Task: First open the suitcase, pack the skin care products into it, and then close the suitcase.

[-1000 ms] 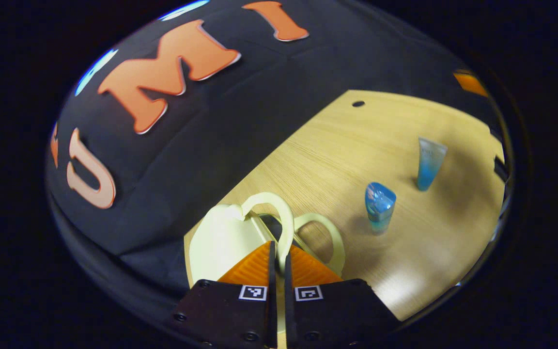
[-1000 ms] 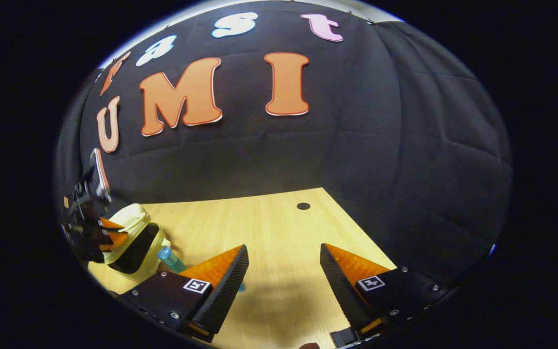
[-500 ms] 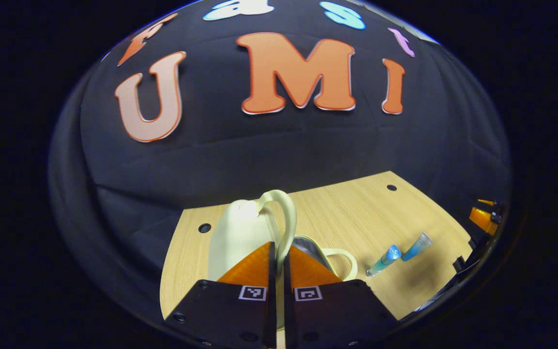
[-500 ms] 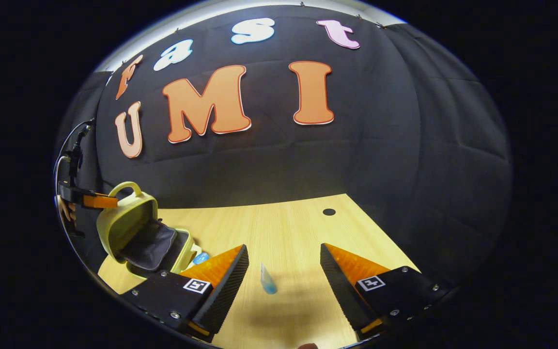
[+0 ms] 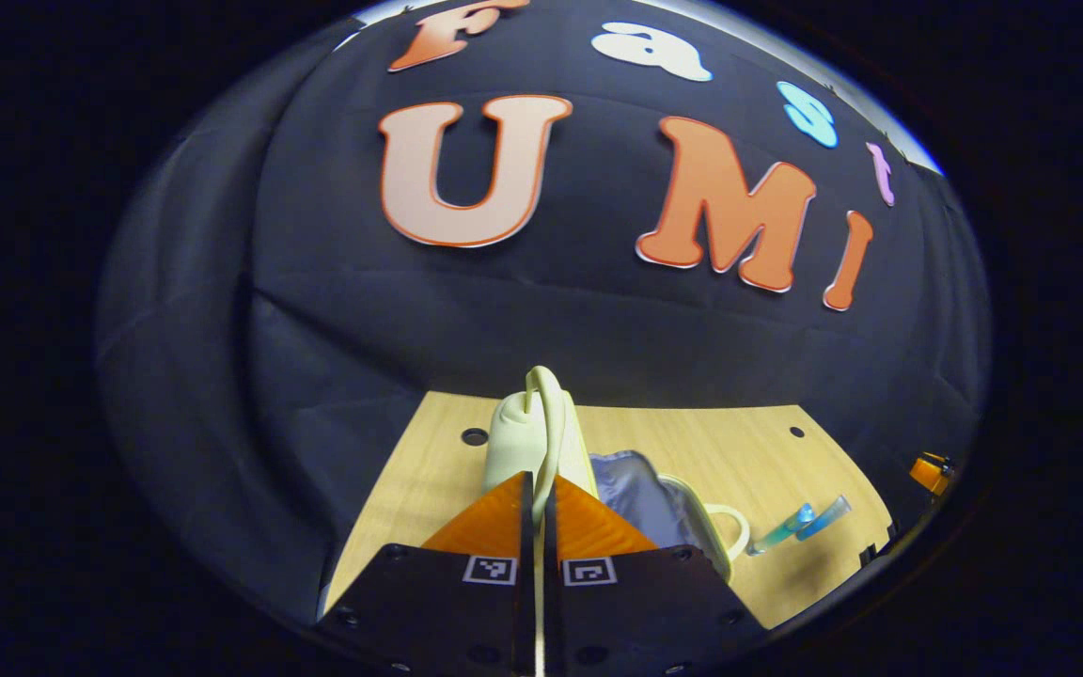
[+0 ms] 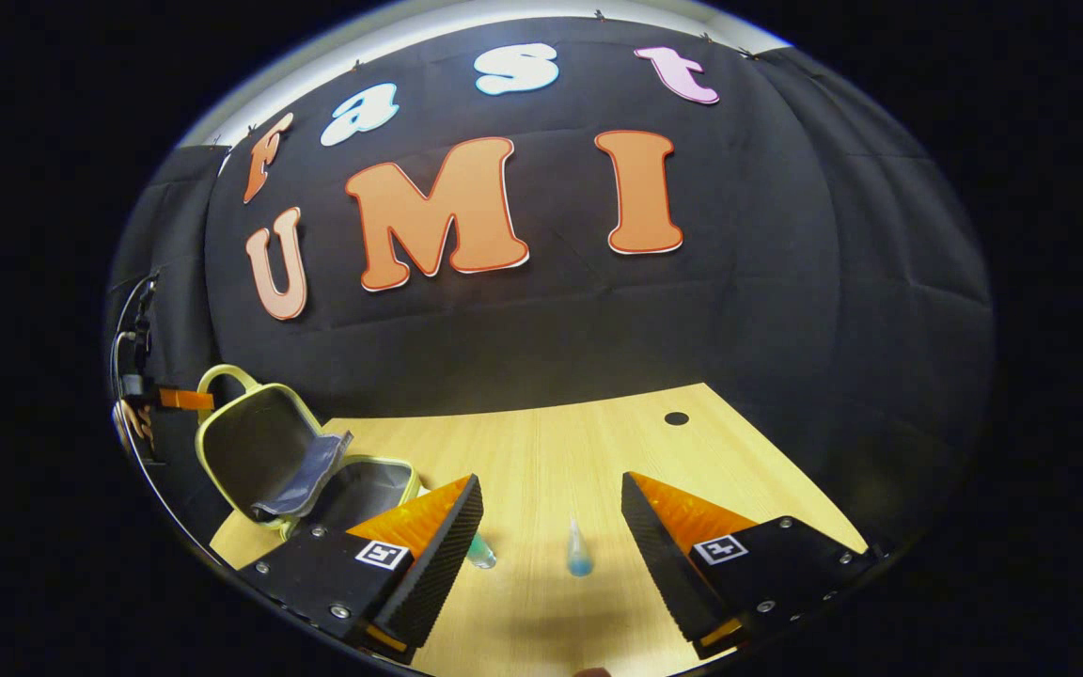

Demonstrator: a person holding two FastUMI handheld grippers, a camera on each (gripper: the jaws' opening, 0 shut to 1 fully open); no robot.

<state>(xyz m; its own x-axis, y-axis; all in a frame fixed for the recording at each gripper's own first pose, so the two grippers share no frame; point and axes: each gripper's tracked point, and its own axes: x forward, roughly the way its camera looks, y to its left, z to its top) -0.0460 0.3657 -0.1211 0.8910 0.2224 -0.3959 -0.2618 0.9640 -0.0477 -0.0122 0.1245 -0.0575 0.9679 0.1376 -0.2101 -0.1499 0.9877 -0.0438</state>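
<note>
The pale yellow suitcase (image 6: 255, 442) lies open at the table's left. Its lid stands nearly upright, and the grey lining (image 5: 635, 498) shows inside. My left gripper (image 5: 539, 484) is shut on the lid's handle (image 5: 546, 414); in the right gripper view the left gripper (image 6: 180, 399) is at the lid's top edge. My right gripper (image 6: 551, 494) hangs open above the table with nothing between its fingers. A slim blue tube (image 6: 579, 555) stands below the gap. A second blue bottle (image 6: 480, 553) is partly hidden behind one finger. Both skin care products (image 5: 800, 522) stand right of the suitcase.
The wooden table (image 6: 551, 451) has small round holes, one far right (image 6: 676, 417) and one beside the lid (image 5: 474, 436). The black cloth wall closes off the table's back and sides. A hand (image 6: 133, 423) holds the left gripper.
The left gripper has pulled the handle up and back, swinging the lid from half open to nearly upright. The right gripper has shifted, so the blue tube now sits below its gap.
</note>
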